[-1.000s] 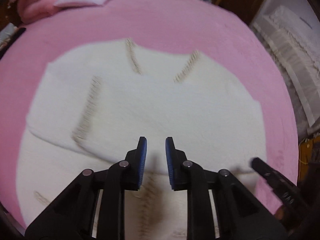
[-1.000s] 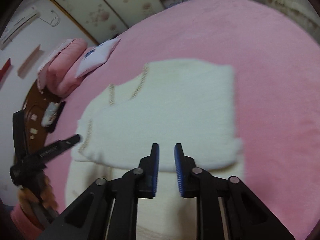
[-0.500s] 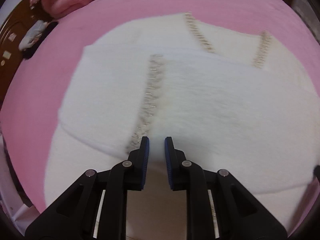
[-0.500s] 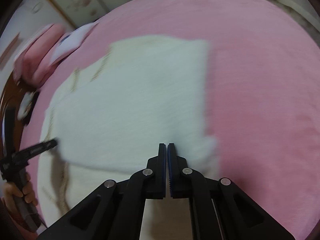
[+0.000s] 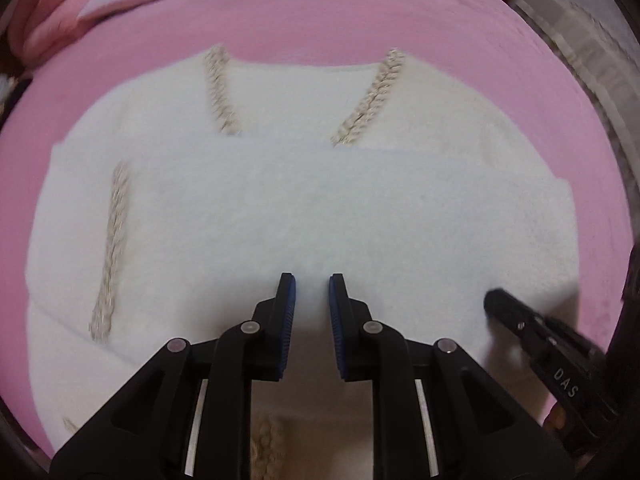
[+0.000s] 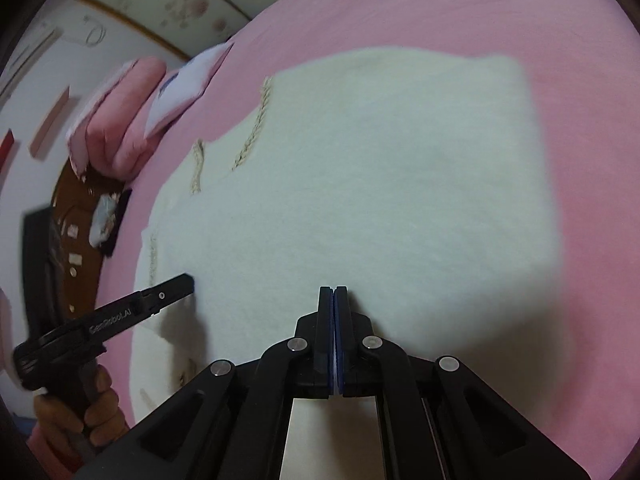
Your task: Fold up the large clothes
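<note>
White sweater (image 5: 320,208) lies under the parted left tool (image 5: 311,286) and clenched right tool (image 6: 333,294).

Home bedroom, pink bed (image 5: 360,12), pillow (image 6: 188,84), folded quilt (image 6: 116,120)

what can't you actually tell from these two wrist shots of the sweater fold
- Right gripper, right wrist view: jaws shut over the white sweater; whether cloth is pinched is hidden by the fingers.
- Sweater's near hem, left wrist view: covered by the left gripper.
- Pillows, right wrist view: blurred.
</note>
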Demonstrator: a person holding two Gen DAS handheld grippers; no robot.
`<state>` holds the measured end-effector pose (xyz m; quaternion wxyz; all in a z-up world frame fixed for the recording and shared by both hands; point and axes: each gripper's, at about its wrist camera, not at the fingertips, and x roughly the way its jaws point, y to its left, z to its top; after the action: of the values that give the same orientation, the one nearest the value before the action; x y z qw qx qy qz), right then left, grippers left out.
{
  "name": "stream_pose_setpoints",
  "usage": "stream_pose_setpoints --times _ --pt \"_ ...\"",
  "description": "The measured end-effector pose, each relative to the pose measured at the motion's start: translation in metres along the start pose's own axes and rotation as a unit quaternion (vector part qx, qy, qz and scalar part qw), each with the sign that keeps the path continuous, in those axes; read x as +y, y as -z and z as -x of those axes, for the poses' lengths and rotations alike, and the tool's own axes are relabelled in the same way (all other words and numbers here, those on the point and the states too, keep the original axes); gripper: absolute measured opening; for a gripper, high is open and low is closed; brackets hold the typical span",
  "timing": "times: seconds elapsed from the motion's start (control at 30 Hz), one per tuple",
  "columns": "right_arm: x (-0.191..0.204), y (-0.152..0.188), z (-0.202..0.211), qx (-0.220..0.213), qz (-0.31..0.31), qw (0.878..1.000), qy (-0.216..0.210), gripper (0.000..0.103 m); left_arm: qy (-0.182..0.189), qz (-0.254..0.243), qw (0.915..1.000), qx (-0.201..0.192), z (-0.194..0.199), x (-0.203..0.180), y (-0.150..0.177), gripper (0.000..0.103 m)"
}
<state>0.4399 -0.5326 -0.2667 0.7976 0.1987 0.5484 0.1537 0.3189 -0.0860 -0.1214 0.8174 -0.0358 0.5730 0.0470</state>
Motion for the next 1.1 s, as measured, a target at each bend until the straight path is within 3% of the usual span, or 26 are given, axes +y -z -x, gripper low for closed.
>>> stream_pose_setpoints --times 0.17,0.3,0.4,0.43,0.5,0.57,0.6,0.67,0.77,0.87,0.9,0.97,1.1 --pt "-0.041 -0.017 0.008 -0.034 -0.003 0.999 0.013 0.001 -0.004 0.012 0.9996 -0.024 -0.013 0.004 -0.024 0.015" --pt "-0.107 -0.056 0.066 -0.075 0.003 0.994 0.083 0.000 -0.092 0.046 0.9941 -0.034 -0.020 0.036 -0.039 0.015" --pt "-0.159 -0.064 0.101 -0.101 -0.021 0.985 0.137 0.000 -0.123 0.107 0.9861 -0.028 -0.026 0.087 -0.046 0.015" --pt "-0.177 -0.060 0.114 -0.109 -0.031 0.982 0.152 0.000 -0.119 0.122 0.9851 -0.023 -0.029 0.100 -0.046 0.015" --pt "-0.202 -0.060 0.130 -0.114 -0.031 0.979 0.168 0.000 -0.054 0.155 0.9863 -0.011 -0.026 0.126 -0.044 0.012" --pt "-0.202 -0.052 0.148 -0.118 -0.021 0.969 0.217 0.000 -0.036 0.168 0.9851 -0.012 -0.019 0.134 -0.043 0.013" --pt "-0.194 -0.047 0.157 -0.119 -0.021 0.963 0.239 0.000 -0.044 0.164 0.9854 -0.013 -0.015 0.133 -0.043 0.013" --pt "-0.208 -0.038 0.176 -0.113 -0.038 0.968 0.221 0.000 -0.070 0.151 0.9859 -0.015 -0.008 0.131 -0.040 0.013" --pt "-0.209 -0.017 0.204 -0.120 -0.072 0.973 0.183 0.000 -0.044 0.145 0.9882 -0.021 0.005 0.129 -0.027 0.014" --pt "-0.210 0.013 0.234 -0.126 -0.068 0.974 0.175 0.003 -0.022 0.125 0.9918 -0.013 0.019 0.131 0.000 0.018" --pt "-0.187 0.010 0.215 -0.122 -0.066 0.974 0.177 0.003 -0.020 0.113 0.9934 -0.009 0.024 0.131 0.012 0.023" --pt "-0.173 0.030 0.215 -0.110 -0.071 0.975 0.178 0.005 -0.025 0.092 0.9954 -0.001 0.034 0.134 0.038 0.029" --pt "-0.160 0.081 0.218 -0.086 -0.088 0.978 0.167 0.023 -0.033 0.052 0.9972 0.043 0.046 0.137 0.087 0.030"
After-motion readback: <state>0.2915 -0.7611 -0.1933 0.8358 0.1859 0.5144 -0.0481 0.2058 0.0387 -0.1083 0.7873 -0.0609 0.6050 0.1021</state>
